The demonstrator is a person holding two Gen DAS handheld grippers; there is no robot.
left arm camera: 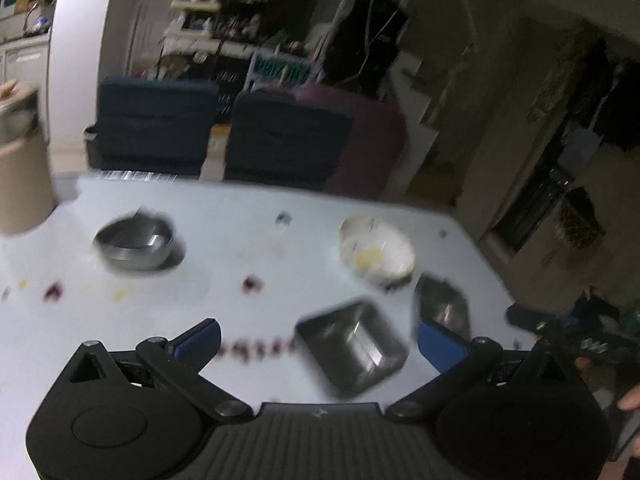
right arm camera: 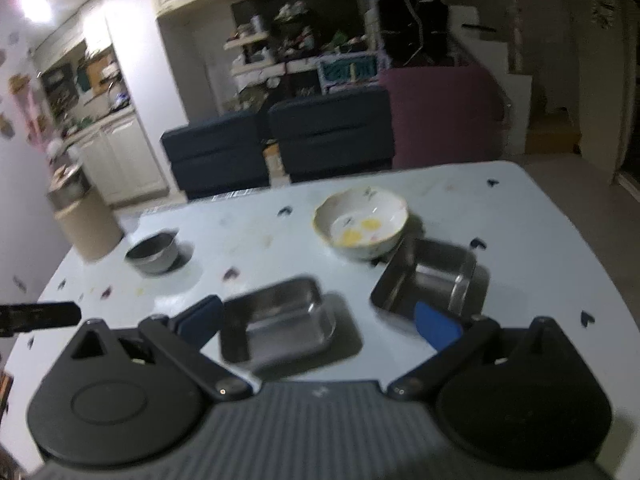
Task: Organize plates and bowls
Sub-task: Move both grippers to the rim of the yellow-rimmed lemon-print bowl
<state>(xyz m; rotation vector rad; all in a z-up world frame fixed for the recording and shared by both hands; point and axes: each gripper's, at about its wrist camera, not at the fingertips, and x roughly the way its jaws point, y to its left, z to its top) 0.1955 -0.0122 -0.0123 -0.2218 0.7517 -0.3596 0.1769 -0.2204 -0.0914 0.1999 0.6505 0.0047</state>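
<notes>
On the pale blue table [left arm camera: 240, 240] [right arm camera: 520, 208] stand a round steel bowl [left arm camera: 136, 242] [right arm camera: 154, 254] at the left, a white floral ceramic bowl [left arm camera: 376, 250] [right arm camera: 362, 226] at the right, and two square steel trays. One tray [left arm camera: 354, 346] [right arm camera: 280, 320] lies near, the other [left arm camera: 442, 302] [right arm camera: 428, 280] further right, beside the ceramic bowl. My left gripper [left arm camera: 318, 342] is open and empty above the near table. My right gripper [right arm camera: 318, 326] is open and empty, hovering over the near tray. The left view is blurred.
A tan cylindrical bin [left arm camera: 20, 184] [right arm camera: 88, 228] stands past the table's left edge. Two dark blue chairs [left arm camera: 156, 128] [right arm camera: 332, 136] and a maroon armchair [right arm camera: 444, 116] stand behind the far edge. The right gripper's dark body [left arm camera: 568, 332] shows at the right in the left wrist view.
</notes>
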